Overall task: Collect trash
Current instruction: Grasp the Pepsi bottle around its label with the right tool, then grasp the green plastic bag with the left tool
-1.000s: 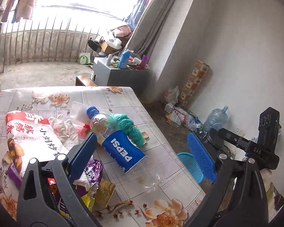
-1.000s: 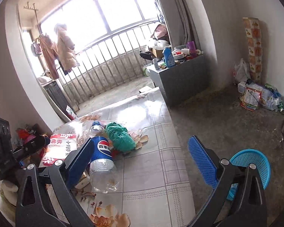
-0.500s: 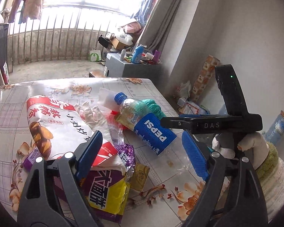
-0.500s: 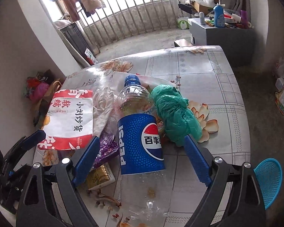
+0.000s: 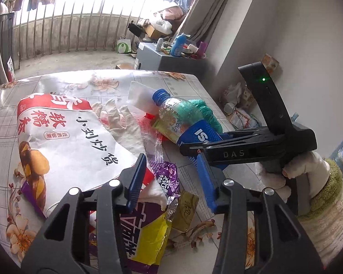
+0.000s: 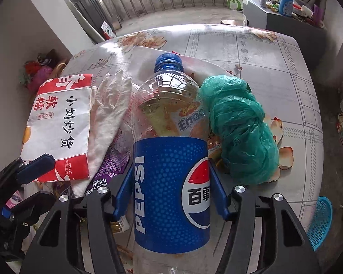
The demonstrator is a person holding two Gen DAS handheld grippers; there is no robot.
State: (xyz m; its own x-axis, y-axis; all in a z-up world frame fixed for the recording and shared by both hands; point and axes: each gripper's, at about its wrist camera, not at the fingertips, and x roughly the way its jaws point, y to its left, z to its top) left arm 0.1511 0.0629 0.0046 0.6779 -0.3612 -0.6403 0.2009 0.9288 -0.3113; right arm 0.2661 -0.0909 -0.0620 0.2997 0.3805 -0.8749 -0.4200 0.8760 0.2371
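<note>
A clear Pepsi bottle (image 6: 171, 159) with a blue cap lies on the flowered table (image 6: 274, 52). My right gripper (image 6: 170, 191) has its blue pads against both sides of the bottle's label. The bottle also shows in the left wrist view (image 5: 183, 123), with the right gripper (image 5: 208, 142) on it. My left gripper (image 5: 171, 182) is open above a purple wrapper (image 5: 167, 180) and a purple and yellow snack bag (image 5: 144, 230). A red and white snack bag (image 5: 64, 137), a white glove (image 6: 107, 118) and a green plastic bag (image 6: 240, 127) lie beside the bottle.
A blue mesh basket (image 6: 320, 223) stands on the floor to the right of the table. A grey cabinet (image 6: 283, 16) with bottles on top stands beyond the table's far edge. Bags and clutter lie along the wall (image 5: 237, 111).
My right gripper moved forward and down and closed its pads on the Pepsi bottle. My left gripper moved closer to the wrappers and narrowed its opening.
</note>
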